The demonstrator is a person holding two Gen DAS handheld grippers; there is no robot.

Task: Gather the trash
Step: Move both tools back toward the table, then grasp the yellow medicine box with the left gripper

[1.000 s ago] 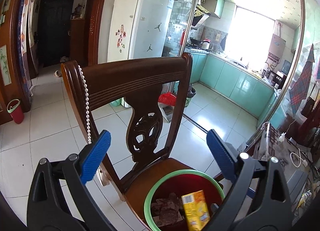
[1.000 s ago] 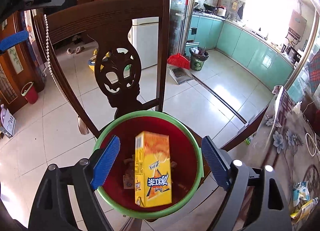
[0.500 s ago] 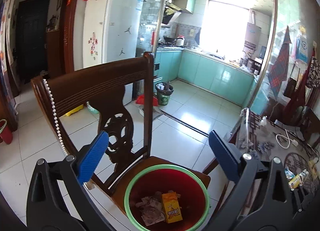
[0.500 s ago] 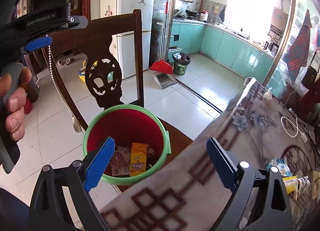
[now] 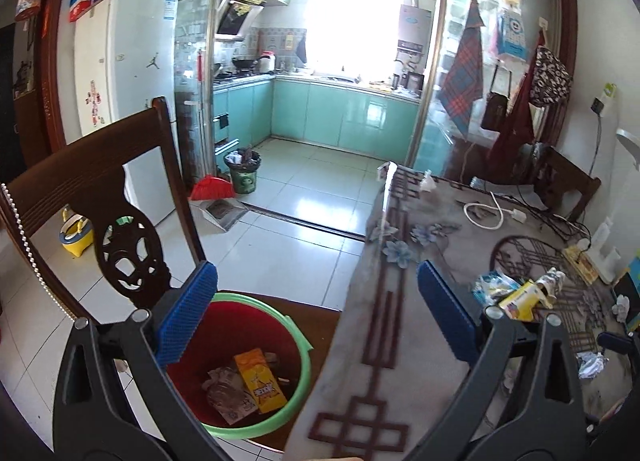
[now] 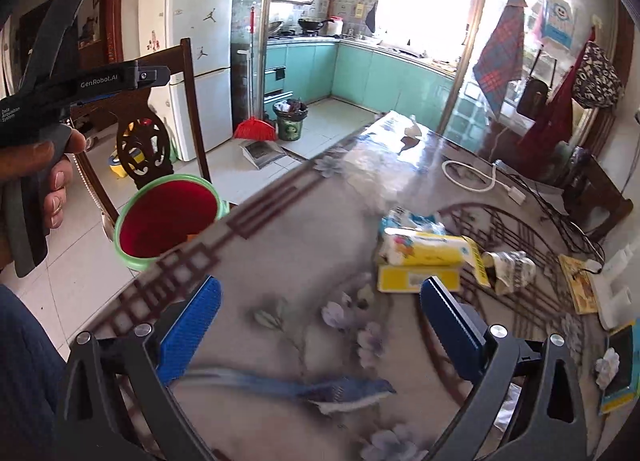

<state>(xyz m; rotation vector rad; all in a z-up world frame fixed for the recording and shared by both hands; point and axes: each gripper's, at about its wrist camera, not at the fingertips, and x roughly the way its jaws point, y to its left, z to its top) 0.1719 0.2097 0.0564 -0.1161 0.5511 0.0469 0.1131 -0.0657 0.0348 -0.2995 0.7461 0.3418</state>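
Red bin (image 5: pixel 256 361) on the chair seat (image 5: pixel 320 325) holds wrappers; both the left gripper (image 5: pixel 316 313) and right gripper (image 6: pixel 320 321) gape empty; next, probably, the right reaches the yellow tissue pack (image 6: pixel 424 257) mid-tabletop (image 6: pixel 304 261), beside a blurred crumpled cup.

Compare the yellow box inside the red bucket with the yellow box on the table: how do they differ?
The yellow box in the bucket lies among other trash inside the red bucket on the chair; the yellow box on the table lies flat under a tissue pack. The first is already collected, the second is not. Both are yellow cartons, untouched by either gripper.
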